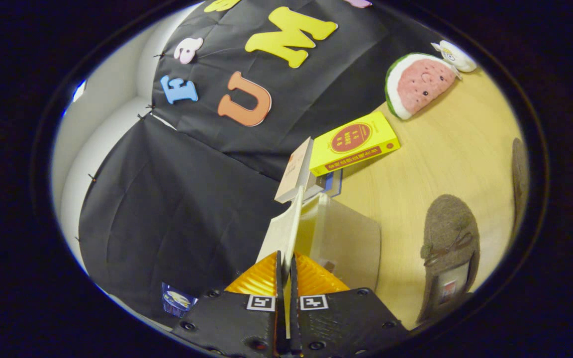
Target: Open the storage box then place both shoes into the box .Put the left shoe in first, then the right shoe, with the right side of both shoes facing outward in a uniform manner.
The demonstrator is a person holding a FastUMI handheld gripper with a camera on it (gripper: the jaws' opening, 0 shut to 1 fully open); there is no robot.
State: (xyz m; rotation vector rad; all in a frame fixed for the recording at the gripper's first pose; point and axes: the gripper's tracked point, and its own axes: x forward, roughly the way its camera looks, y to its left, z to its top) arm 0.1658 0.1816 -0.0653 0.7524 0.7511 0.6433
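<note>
Tongs: your tongs [286, 271] are clenched on the thin white lid [282, 233] of the box; both orange fingers press on its edge, one from each side

Lid: the white plastic lid stands on its edge and runs straight ahead from the fingertips, so its long axis follows the line of the fingers; I judge it is swung up on a hinge, but the hinge itself I cannot see

Box: the translucent white plastic storage box [341, 243] is just beside the lid, on the right of the fingers, and its opening looks uncovered; it stands on the light wooden table [445, 154]

Shoe: one grey-brown woollen slipper with a small bow [448, 248] lies on the table to the right of the box, apart from it, its long axis about parallel to the fingers; whether it is the left shoe I cannot tell

Second shoe: a second grey shape [519, 174] lies further right, near the first; it is probably the other slipper

Key relation: the shoes are to the right of your tongs, with the box between, so after you let go of the lid you must go right, over the box

Behind: a yellow book [353, 141] and a plush watermelon slice [418, 82] lie beyond the box, well away from your path
</note>
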